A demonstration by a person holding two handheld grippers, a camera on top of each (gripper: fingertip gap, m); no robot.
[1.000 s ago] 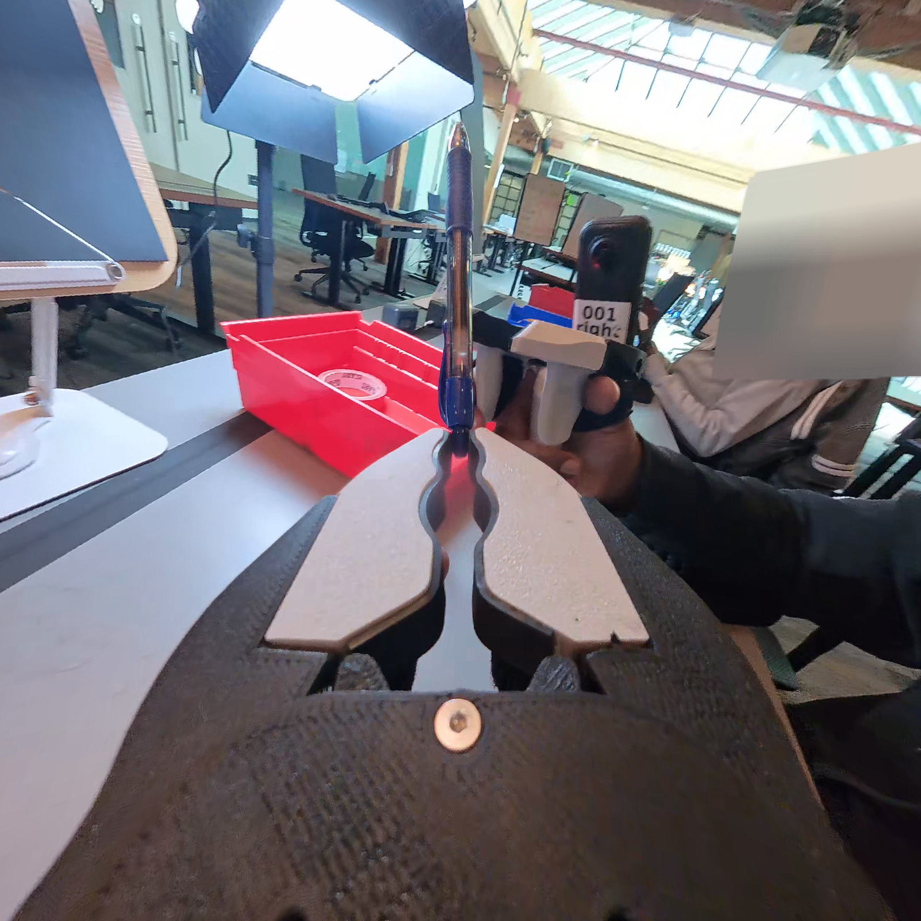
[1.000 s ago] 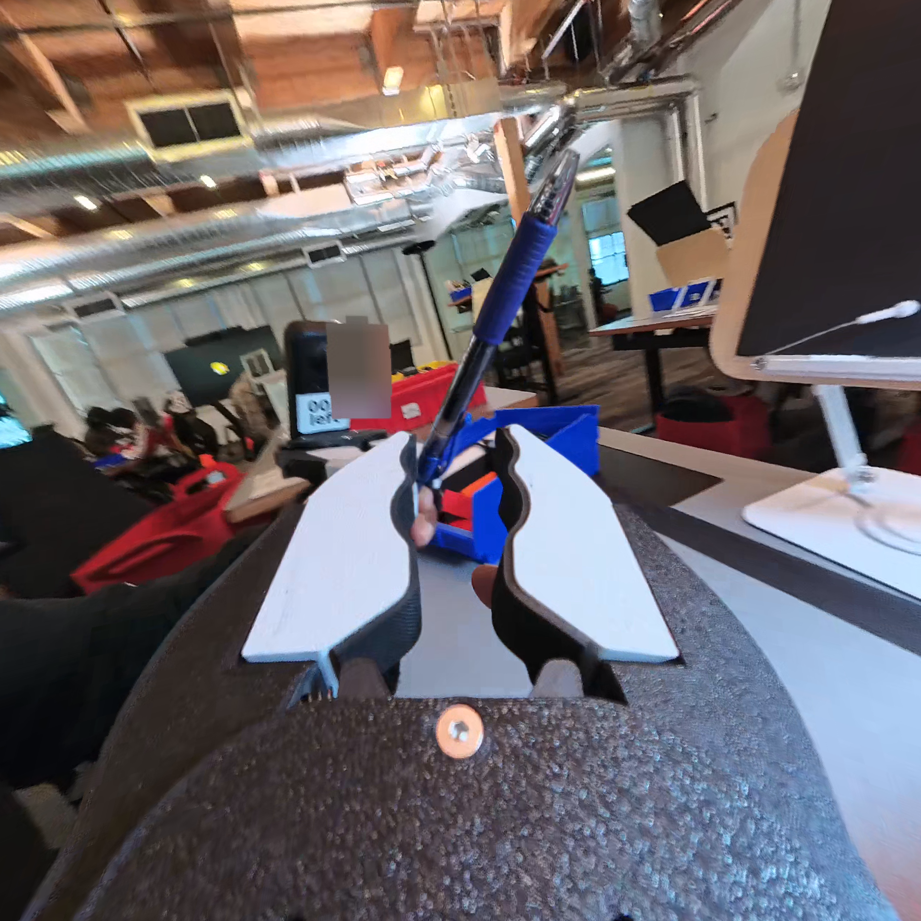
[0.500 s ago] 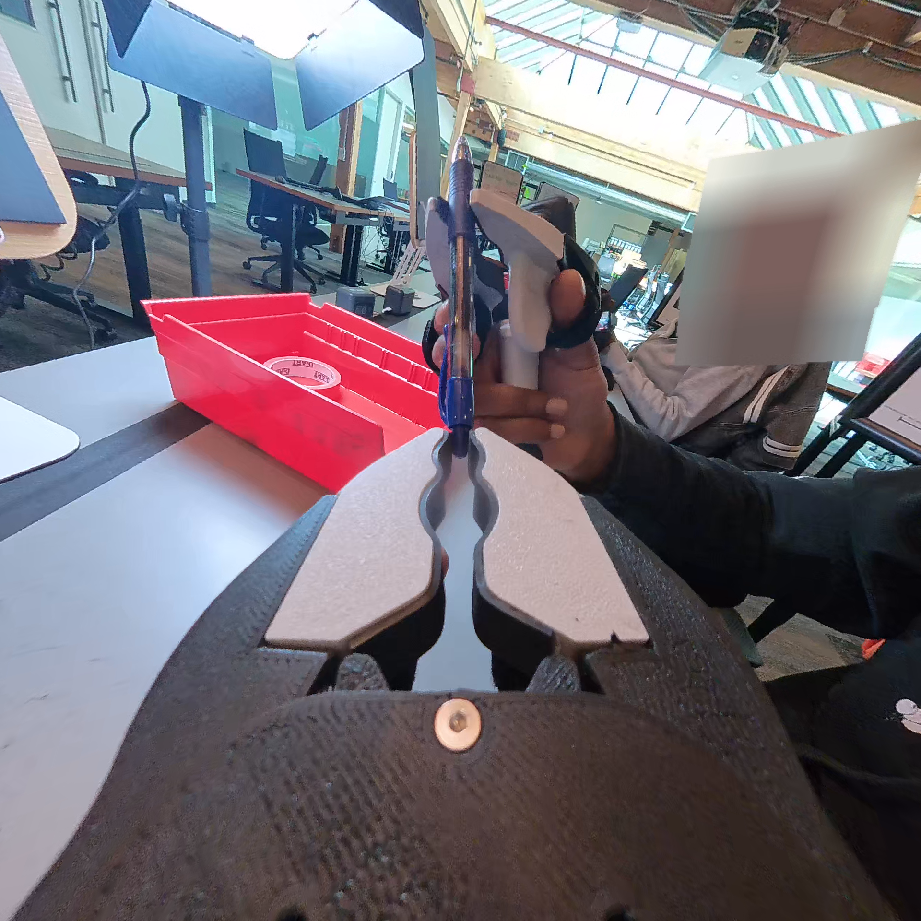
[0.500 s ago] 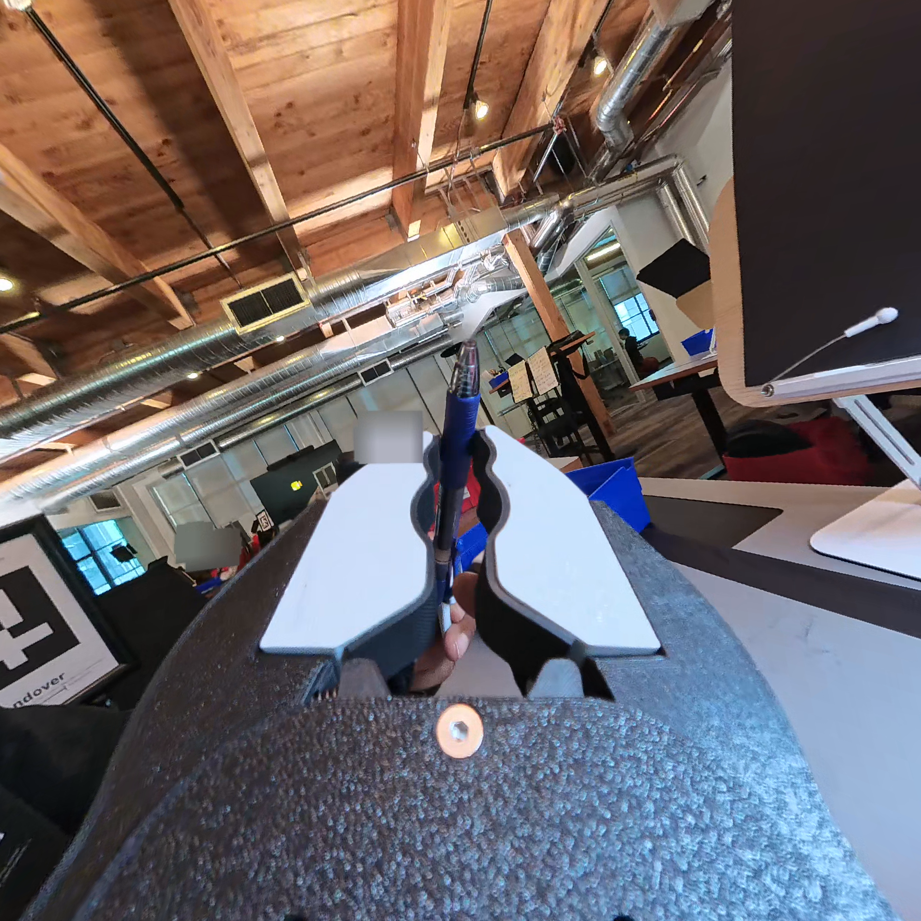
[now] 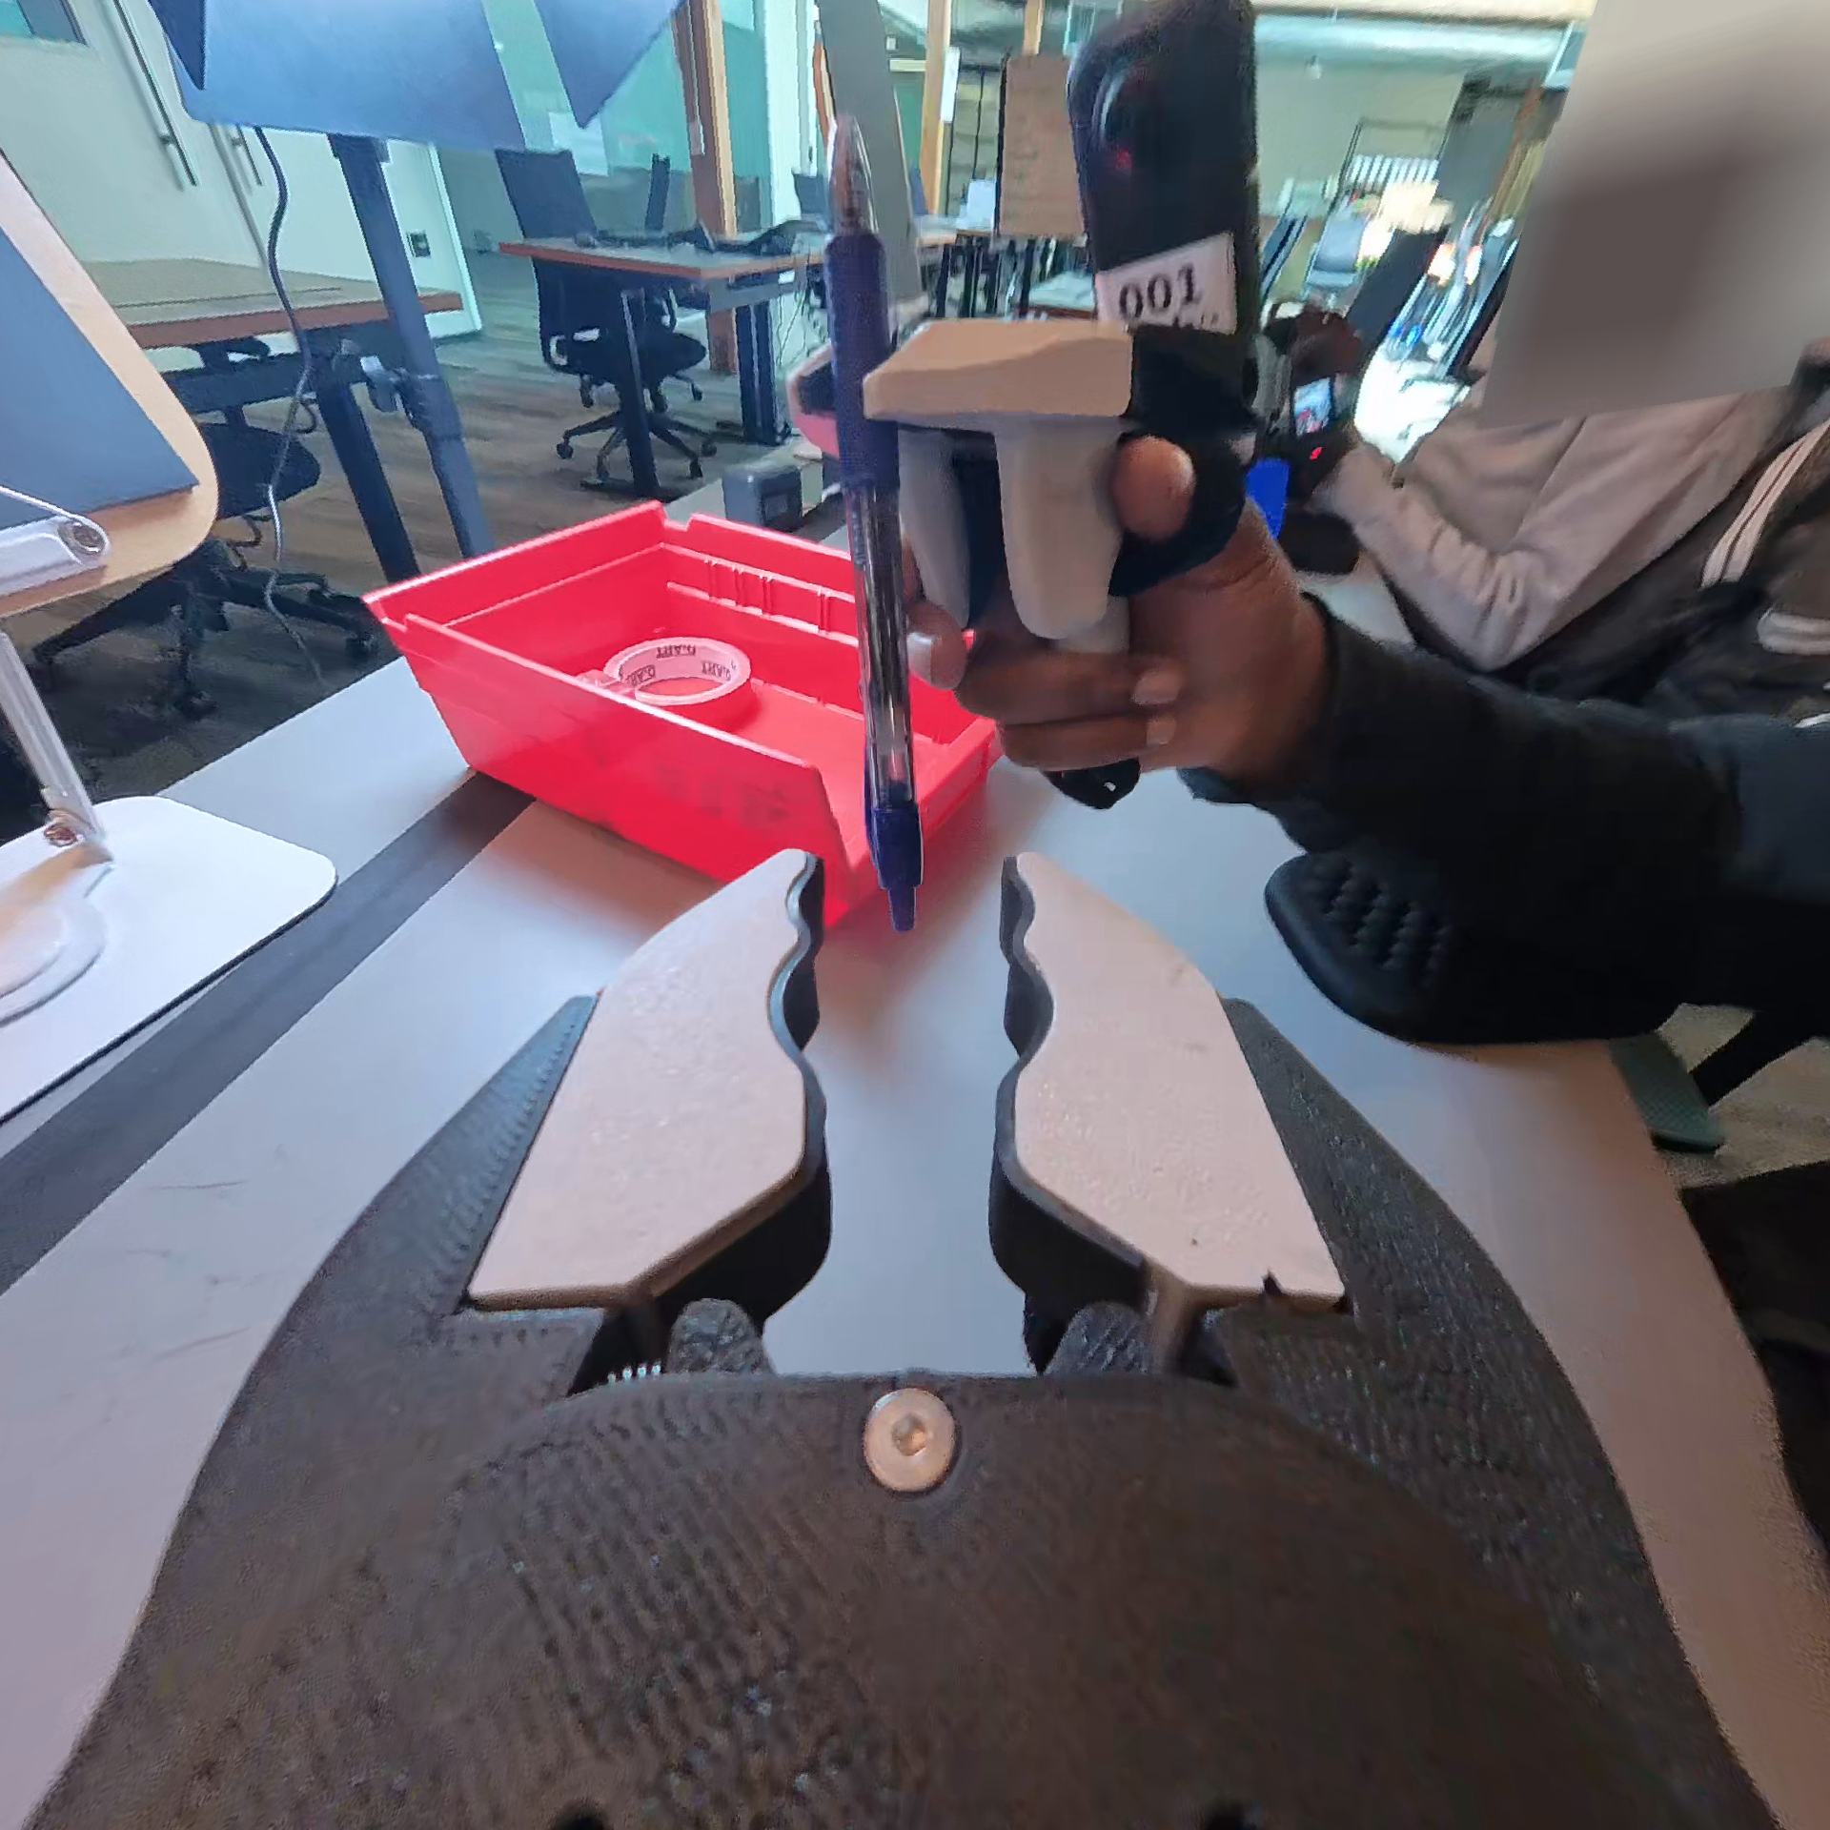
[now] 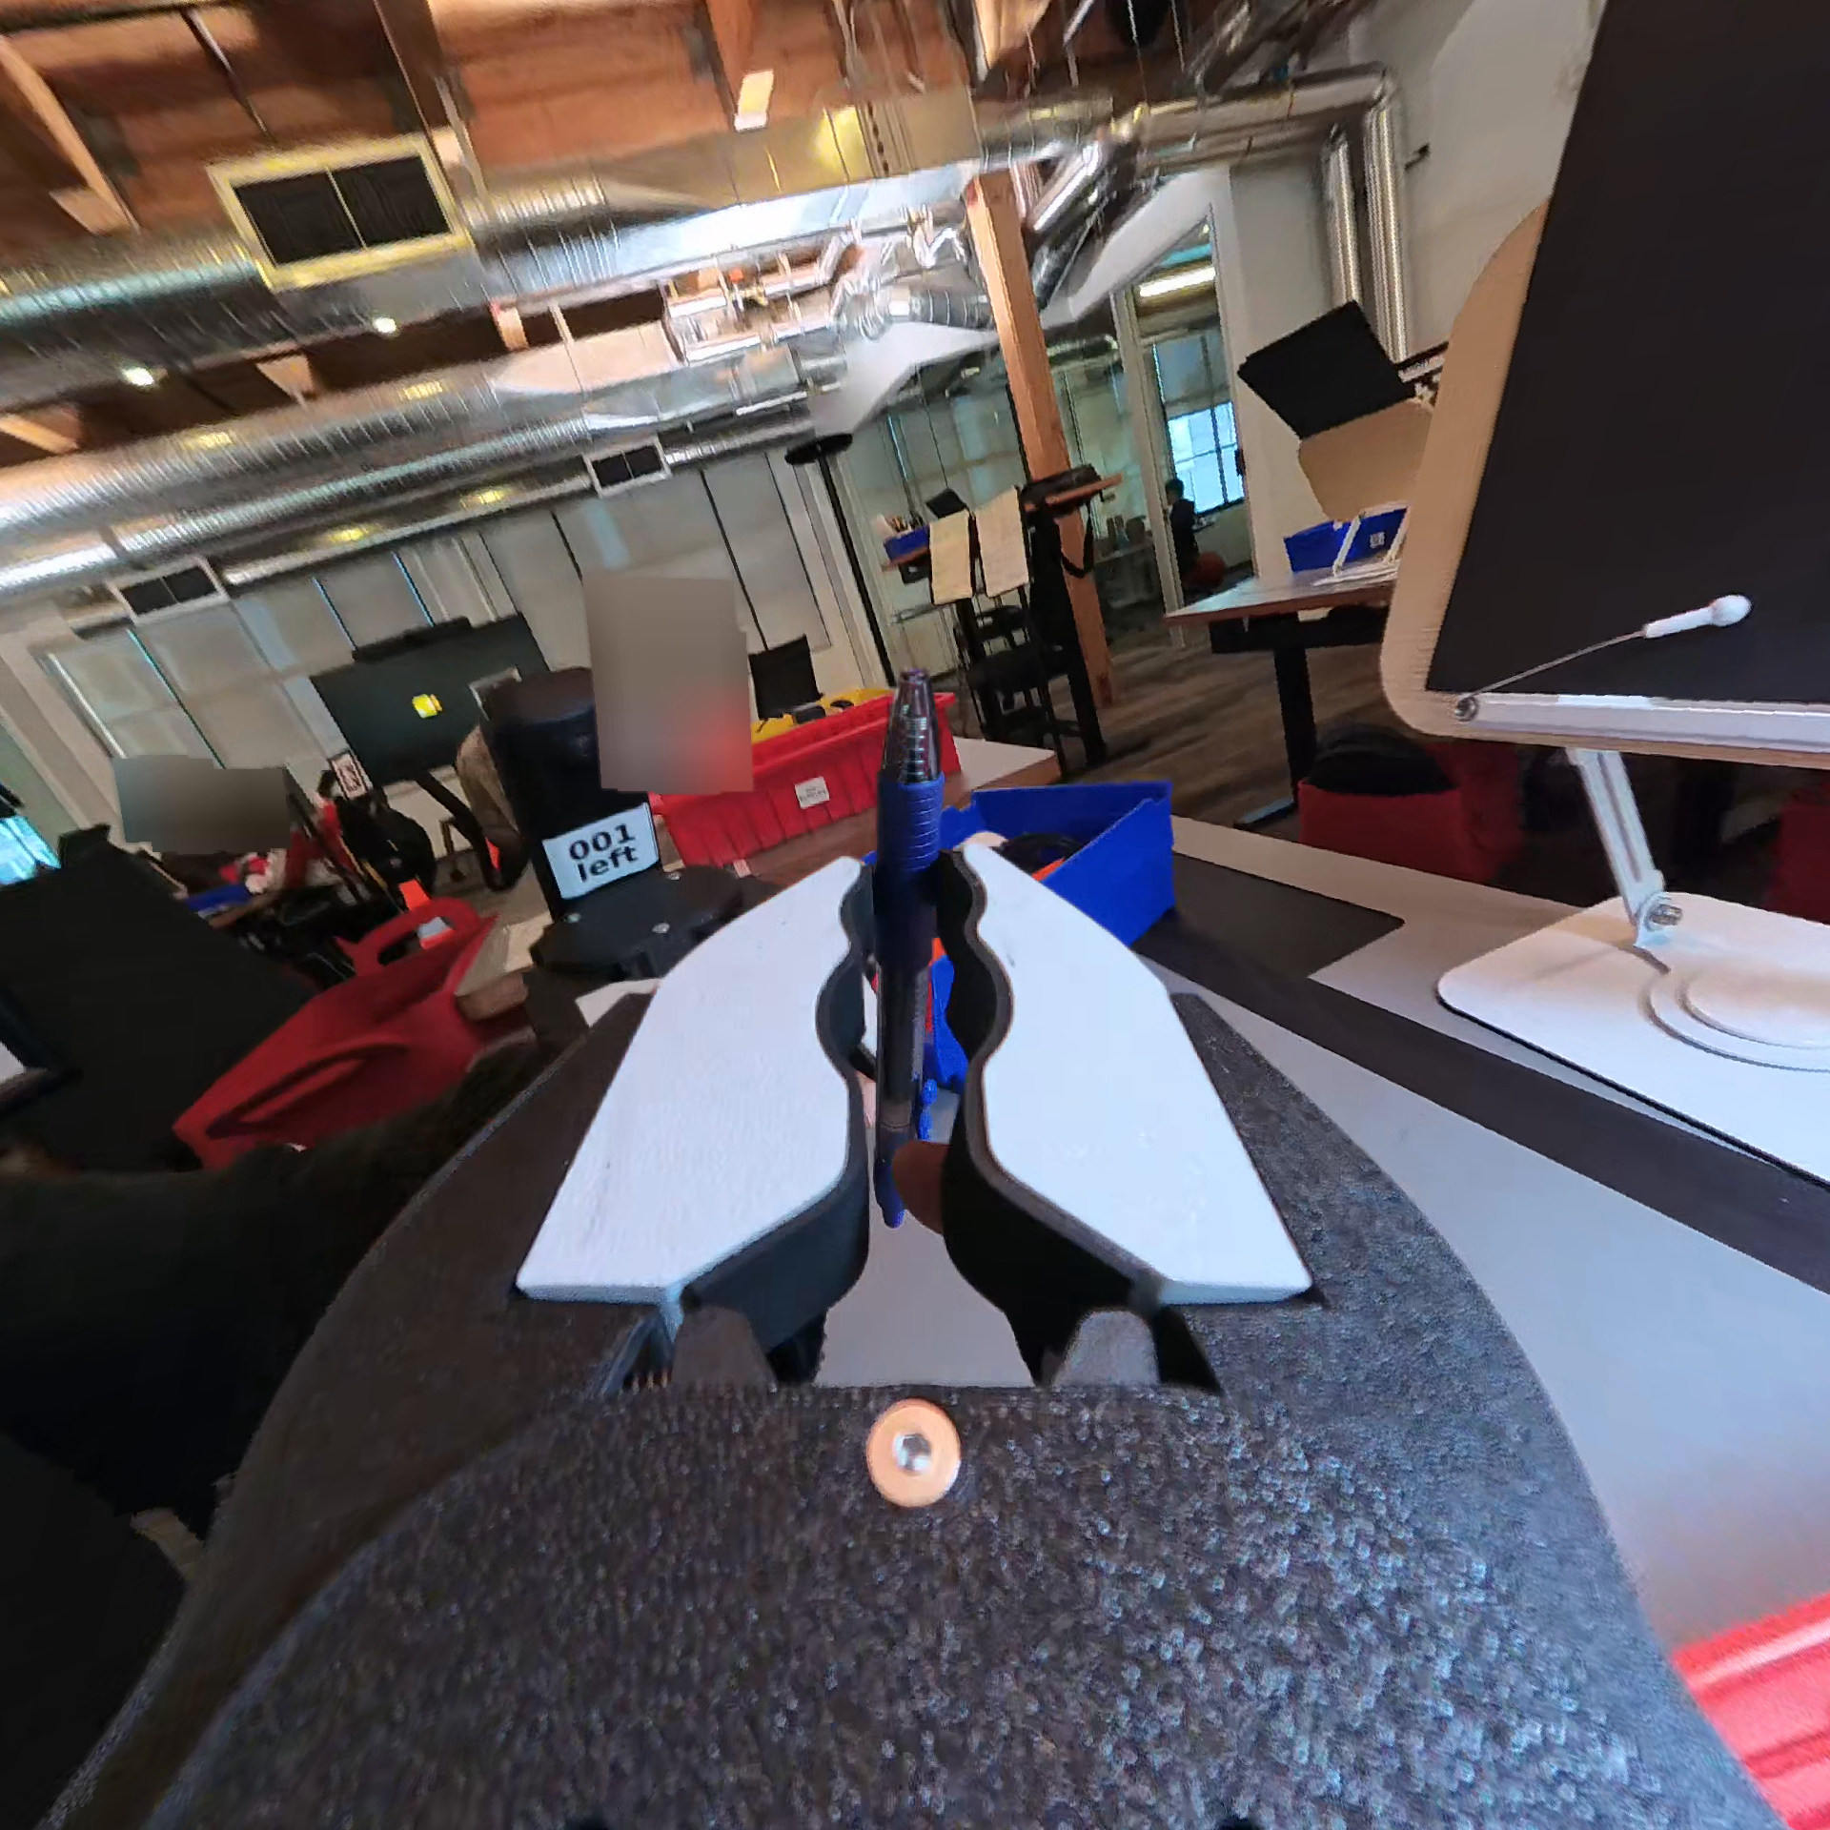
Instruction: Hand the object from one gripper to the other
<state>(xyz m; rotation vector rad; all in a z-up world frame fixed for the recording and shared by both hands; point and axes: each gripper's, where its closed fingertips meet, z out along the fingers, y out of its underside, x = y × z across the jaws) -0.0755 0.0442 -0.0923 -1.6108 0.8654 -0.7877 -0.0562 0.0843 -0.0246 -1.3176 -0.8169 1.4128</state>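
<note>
The pen (image 5: pixel 876 555) stands nearly upright over the table (image 5: pixel 297 1139), pinched by the right gripper (image 6: pixel 906 931) around its grip, its lower tip just clear of the left gripper (image 5: pixel 911 891), whose jaws are spread empty, so the left can draw away.

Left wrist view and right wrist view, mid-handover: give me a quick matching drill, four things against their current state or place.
Things:
1. left tongs
2. right tongs
3. pen
4. tape roll

States:
A. lying in the red bin
B. shut on the blue grip
C. open, holding nothing
D. upright, lower end just above the open tips

Pairs: 1-C, 2-B, 3-D, 4-A
</note>
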